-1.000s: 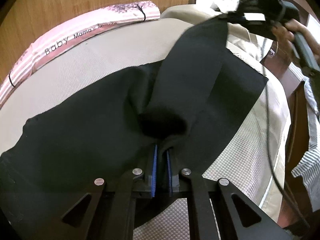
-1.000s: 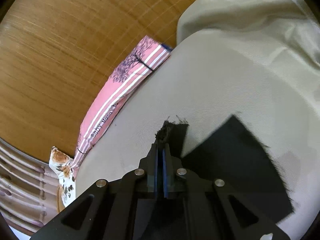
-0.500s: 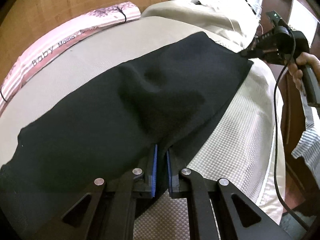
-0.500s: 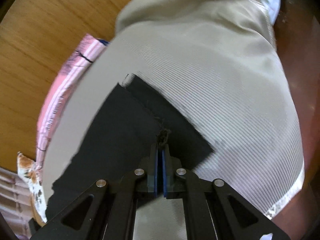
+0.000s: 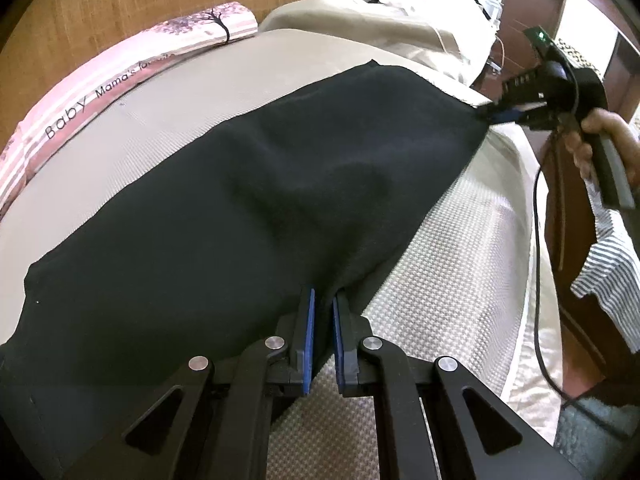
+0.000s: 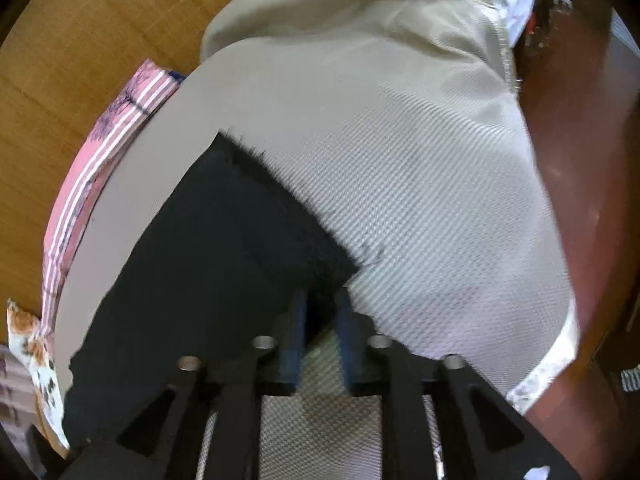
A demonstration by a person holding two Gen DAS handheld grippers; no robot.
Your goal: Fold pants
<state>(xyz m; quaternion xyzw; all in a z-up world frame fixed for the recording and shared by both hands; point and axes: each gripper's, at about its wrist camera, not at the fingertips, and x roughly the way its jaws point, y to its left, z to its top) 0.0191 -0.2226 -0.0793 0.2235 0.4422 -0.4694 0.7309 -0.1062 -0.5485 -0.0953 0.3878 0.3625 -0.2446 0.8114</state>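
Note:
Black pants [image 5: 256,200] lie spread flat along the beige bed cover, legs doubled over each other. My left gripper [image 5: 323,300] is at their near edge, its blue pads a little apart with black cloth between them. My right gripper [image 5: 494,115] shows in the left wrist view at the far right corner of the pants. In the right wrist view the pants [image 6: 208,264] end in a frayed hem, and the right gripper [image 6: 322,300] has its pads parted with the corner of the cloth between them.
A pink striped pillow [image 5: 100,84] lies along the wooden headboard [image 5: 120,4]. A rumpled beige blanket [image 5: 384,28] sits at the bed's far end. The bed's right edge [image 5: 520,280] drops to a dark wooden floor. A cable [image 5: 538,280] hangs from the right gripper.
The lifted pant leg has been carried over and laid flat; the pants now lie smooth. Both grippers' pads have parted from tightly shut, the right more clearly.

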